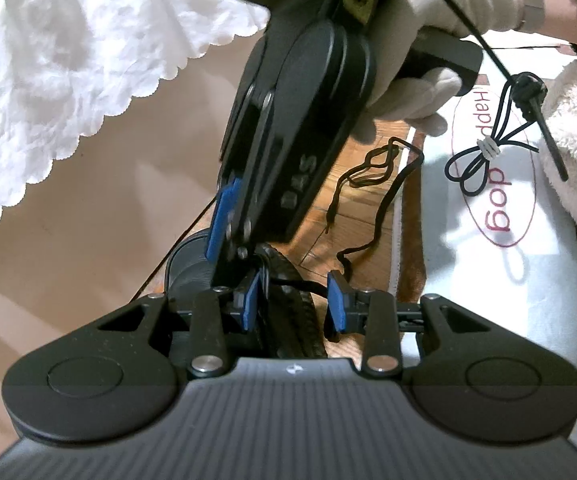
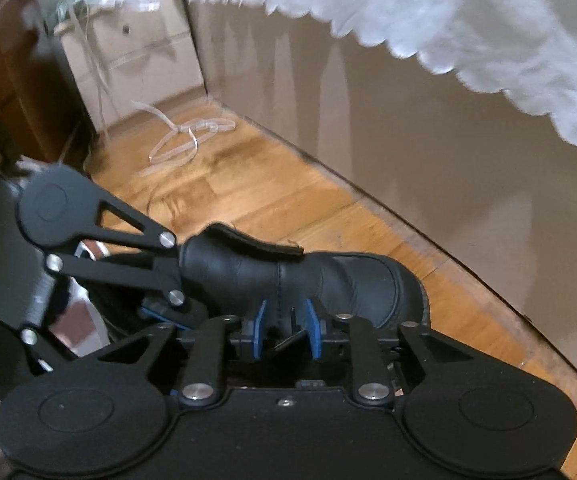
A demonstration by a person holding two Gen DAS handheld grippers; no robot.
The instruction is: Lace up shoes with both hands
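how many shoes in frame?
1. A single black shoe lies on the wooden floor between the two grippers, toe towards the wall in the right wrist view. A second shoe may be hidden behind the grippers.

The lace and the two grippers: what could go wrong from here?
1. The lace lies loose on the floor; most of it is outside the open left gripper, so it may snag.
2. The right gripper crowds the left one at the shoe; they may collide.
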